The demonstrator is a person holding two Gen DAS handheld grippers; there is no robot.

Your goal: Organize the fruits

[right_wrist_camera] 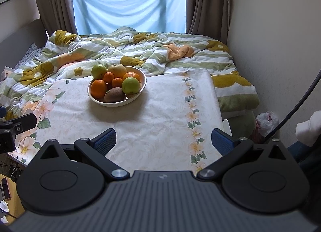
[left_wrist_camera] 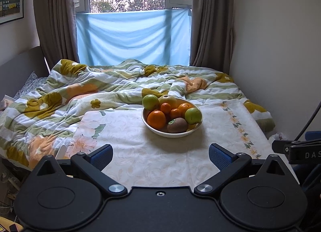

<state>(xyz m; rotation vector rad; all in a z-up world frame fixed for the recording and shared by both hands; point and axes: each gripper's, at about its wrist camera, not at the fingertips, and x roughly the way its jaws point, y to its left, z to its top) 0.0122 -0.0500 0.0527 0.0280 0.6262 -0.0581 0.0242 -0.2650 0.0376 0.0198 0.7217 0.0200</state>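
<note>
White fruit bowl (left_wrist_camera: 197, 126) well beyond both gaping tools (left_wrist_camera: 160, 156) (right_wrist_camera: 163, 141).

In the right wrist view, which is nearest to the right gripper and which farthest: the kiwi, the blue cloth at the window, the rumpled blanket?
1. kiwi, at the bowl's front, nearest to the right gripper.
2. rumpled blanket, behind the bowl.
3. blue cloth, at the window, farthest.

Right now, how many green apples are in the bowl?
2. One green apple sits at the far left rim of the bowl; the other green apple sits at the front right, beside the kiwi. More could be hidden under the pile.
</note>
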